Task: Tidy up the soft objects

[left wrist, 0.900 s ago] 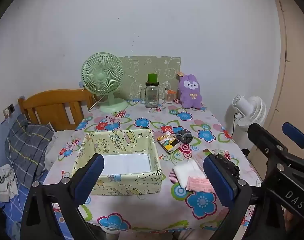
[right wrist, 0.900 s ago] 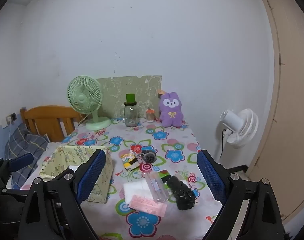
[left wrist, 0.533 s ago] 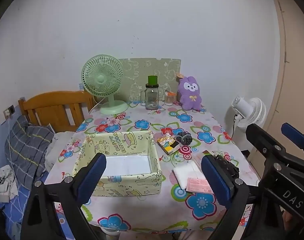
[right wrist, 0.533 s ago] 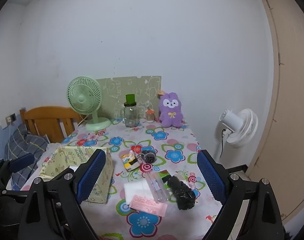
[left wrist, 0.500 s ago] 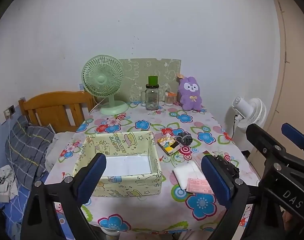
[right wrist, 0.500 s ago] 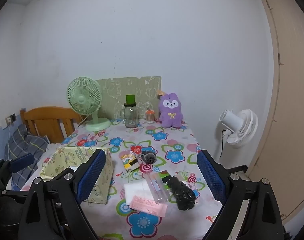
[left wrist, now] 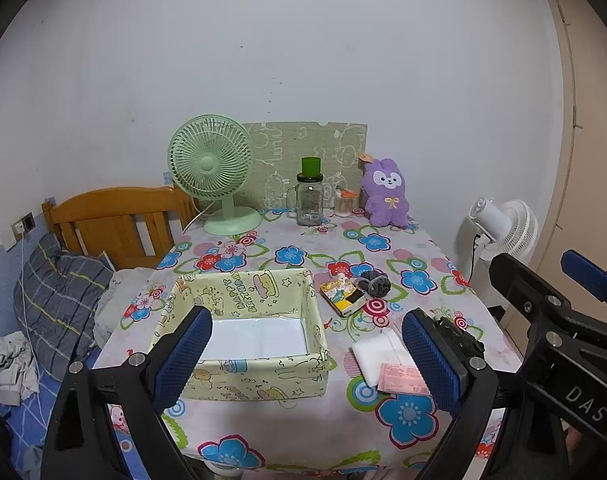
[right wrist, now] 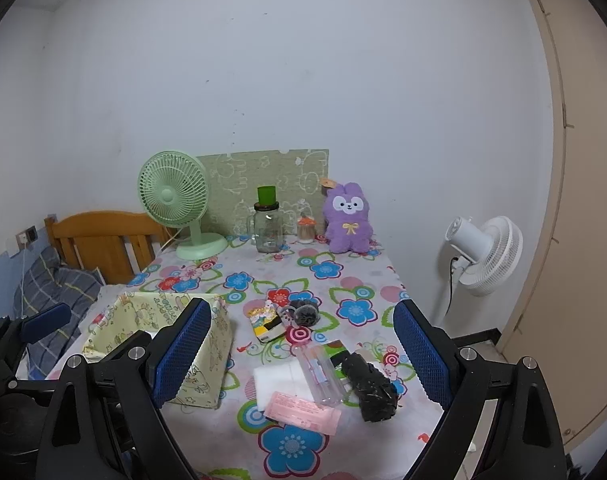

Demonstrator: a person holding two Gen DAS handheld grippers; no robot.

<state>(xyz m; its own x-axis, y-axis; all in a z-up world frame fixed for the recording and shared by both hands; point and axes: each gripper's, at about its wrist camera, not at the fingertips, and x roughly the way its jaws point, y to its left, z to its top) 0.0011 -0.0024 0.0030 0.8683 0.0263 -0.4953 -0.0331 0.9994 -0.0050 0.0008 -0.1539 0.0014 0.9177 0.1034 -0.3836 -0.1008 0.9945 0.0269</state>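
Your left gripper [left wrist: 307, 354] is hovering with blue pads spread wide, framing the yellow cartoon-print fabric box [left wrist: 247, 380] on the floral tablecloth [left wrist: 291, 256]. At 3 o'clock of the box, a white folded cloth [left wrist: 373, 358] is lying beneath a pink packet [left wrist: 401, 378]. At 12 o'clock, a purple plush bunny [left wrist: 385, 194] is sitting upright.

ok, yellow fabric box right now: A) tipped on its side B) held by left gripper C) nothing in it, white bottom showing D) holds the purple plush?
C: the yellow fabric box stands upright with only its white bottom showing; the purple plush sits by the wall.
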